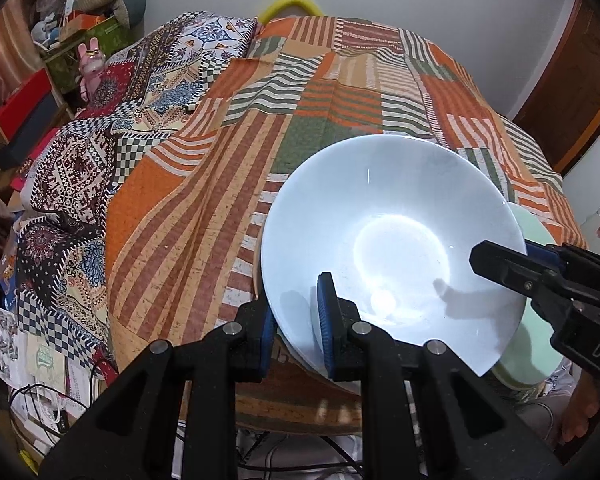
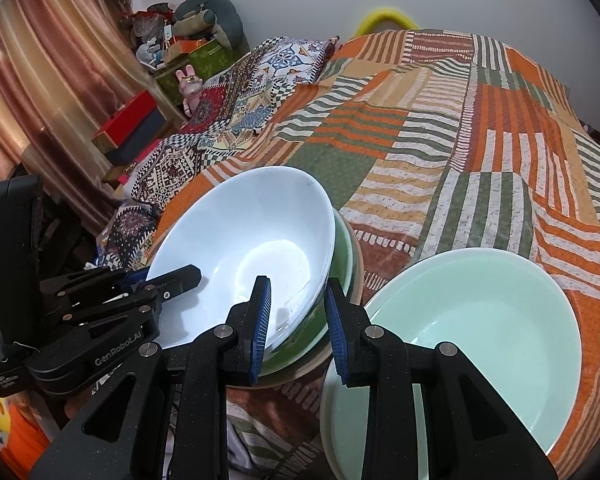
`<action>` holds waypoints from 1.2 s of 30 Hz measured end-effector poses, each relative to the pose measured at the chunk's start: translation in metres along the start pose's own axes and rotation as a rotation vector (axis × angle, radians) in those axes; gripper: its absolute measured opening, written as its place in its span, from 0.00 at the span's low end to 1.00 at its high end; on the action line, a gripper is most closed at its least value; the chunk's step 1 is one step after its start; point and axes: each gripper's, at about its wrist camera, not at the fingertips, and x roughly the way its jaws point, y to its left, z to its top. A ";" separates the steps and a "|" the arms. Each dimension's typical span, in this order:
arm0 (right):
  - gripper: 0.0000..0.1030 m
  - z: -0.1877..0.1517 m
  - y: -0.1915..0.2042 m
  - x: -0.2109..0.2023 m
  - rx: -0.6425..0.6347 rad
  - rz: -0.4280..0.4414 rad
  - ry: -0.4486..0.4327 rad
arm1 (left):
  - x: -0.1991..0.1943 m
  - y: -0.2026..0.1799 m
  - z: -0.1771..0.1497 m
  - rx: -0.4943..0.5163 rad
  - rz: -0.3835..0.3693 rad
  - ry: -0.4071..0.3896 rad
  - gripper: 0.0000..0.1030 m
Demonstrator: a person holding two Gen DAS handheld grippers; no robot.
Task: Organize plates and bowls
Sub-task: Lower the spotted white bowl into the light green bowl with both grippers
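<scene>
We see a white bowl (image 1: 392, 248) held at two sides over the near edge of a bed covered with an orange, green and cream patchwork quilt (image 1: 340, 92). The left gripper (image 1: 296, 332) pinches the near rim of this bowl between its blue pads, one pad inside and one outside. The right gripper (image 2: 296, 324) also pinches the rim of the white bowl, at the other side; its pads stand a little wider, and under the white bowl we see a green bowl (image 2: 342, 248) and one more pale rim below it, so we cannot tell how many rims are between its pads. Just beside this stack, to the right in the right wrist view, a pale mint green plate (image 2: 480, 320) lies on the quilt, with another similar plate under it.

On the left gripper body, seen from the right wrist camera, we read "GenRobot.AI". On the right gripper, in the left wrist view, only the letters "DAS" can be read.
</scene>
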 end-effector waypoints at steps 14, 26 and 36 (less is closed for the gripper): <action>0.26 -0.001 0.003 0.001 -0.012 -0.007 -0.005 | 0.002 -0.002 -0.001 0.015 0.026 -0.014 0.18; 0.27 -0.001 0.010 -0.005 -0.061 -0.041 -0.031 | 0.003 -0.005 0.000 0.041 0.063 -0.023 0.20; 0.28 -0.002 0.005 -0.008 -0.038 -0.033 -0.035 | -0.003 -0.005 0.001 0.031 0.039 -0.006 0.26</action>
